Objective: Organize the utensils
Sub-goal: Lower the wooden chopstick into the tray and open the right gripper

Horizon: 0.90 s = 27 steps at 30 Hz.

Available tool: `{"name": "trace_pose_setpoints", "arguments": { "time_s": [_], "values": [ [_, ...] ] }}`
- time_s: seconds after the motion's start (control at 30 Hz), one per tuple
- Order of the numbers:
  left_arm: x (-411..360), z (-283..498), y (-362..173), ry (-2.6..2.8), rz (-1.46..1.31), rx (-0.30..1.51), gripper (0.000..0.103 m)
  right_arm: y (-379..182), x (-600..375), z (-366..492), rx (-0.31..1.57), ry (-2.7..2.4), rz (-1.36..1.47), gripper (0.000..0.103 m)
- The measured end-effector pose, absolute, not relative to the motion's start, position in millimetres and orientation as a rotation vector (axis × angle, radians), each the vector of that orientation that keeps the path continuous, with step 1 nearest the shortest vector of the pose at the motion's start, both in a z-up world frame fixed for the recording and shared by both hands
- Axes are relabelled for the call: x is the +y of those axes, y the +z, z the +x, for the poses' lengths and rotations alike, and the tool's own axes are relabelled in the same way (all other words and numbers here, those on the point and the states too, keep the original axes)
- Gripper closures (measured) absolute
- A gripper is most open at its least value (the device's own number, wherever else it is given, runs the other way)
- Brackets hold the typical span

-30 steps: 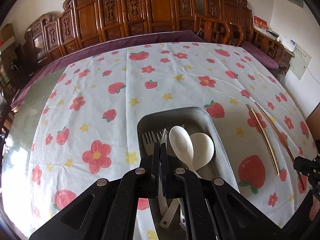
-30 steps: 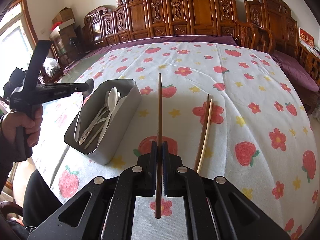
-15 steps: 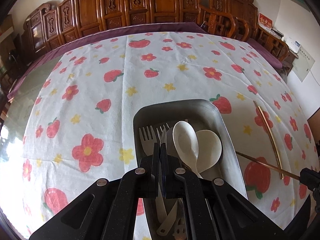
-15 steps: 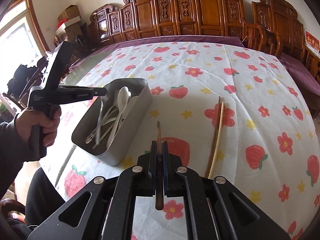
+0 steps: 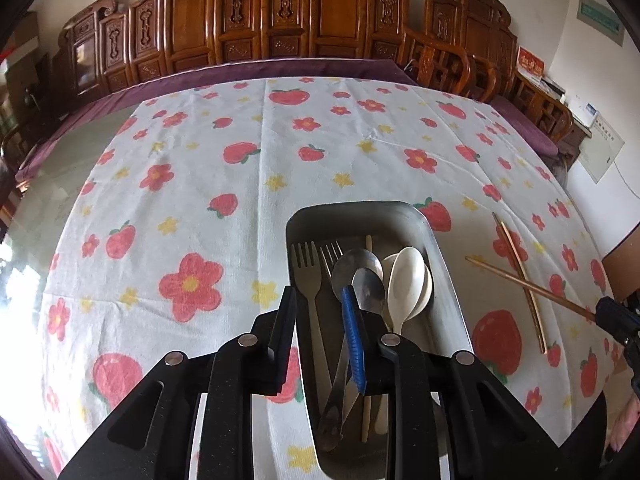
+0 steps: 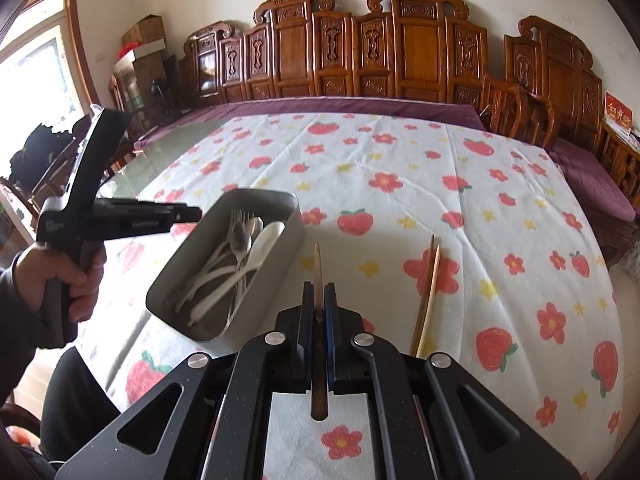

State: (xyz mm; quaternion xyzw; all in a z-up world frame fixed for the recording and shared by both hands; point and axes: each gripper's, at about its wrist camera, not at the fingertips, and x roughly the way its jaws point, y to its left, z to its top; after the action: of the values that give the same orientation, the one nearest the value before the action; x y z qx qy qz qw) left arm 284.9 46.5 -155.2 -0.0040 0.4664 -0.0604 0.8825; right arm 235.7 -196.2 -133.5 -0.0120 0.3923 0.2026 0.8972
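No writing I can read; print on the left gripper's (image 6: 188, 214) side is too small. Tablecloth (image 5: 240, 184), white with strawberries and flowers, over a glass-topped table; carved wooden chairs (image 6: 416, 52) along the far wall. Metal tray (image 5: 442, 264) holds forks (image 5: 306, 264), metal spoons (image 5: 362, 276), white spoons (image 5: 410, 276). My left jaws have just been opening, nothing between them. Right gripper (image 6: 319, 308) clamps one chopstick (image 6: 317, 268); two chopsticks (image 6: 430, 276) lie on the cloth right of the tray.

Both wrist views over shared tray (image 5: 436, 240)
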Motion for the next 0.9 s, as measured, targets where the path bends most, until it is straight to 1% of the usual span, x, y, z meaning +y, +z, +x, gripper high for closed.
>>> {"name": "trace_pose_setpoints", "arguments": {
  "time_s": [0.17,0.43,0.73,0.9],
  "values": [
    [58,263,-139,-0.122,-0.027,0.938,0.076,-120,-180,239,0.784,0.447,-0.017,0.097],
    [81,234,-119,-0.102,-0.052,0.898,0.075,-115,-129,245,0.777,0.515,-0.053,0.097],
    [112,210,-116,-0.068,-0.090,0.897,0.072,-145,-65,270,0.812,0.512,-0.138,0.097],
    [124,202,-116,-0.054,-0.104,0.899,0.072,-162,-52,278,0.825,0.474,-0.136,0.097]
  ]
}}
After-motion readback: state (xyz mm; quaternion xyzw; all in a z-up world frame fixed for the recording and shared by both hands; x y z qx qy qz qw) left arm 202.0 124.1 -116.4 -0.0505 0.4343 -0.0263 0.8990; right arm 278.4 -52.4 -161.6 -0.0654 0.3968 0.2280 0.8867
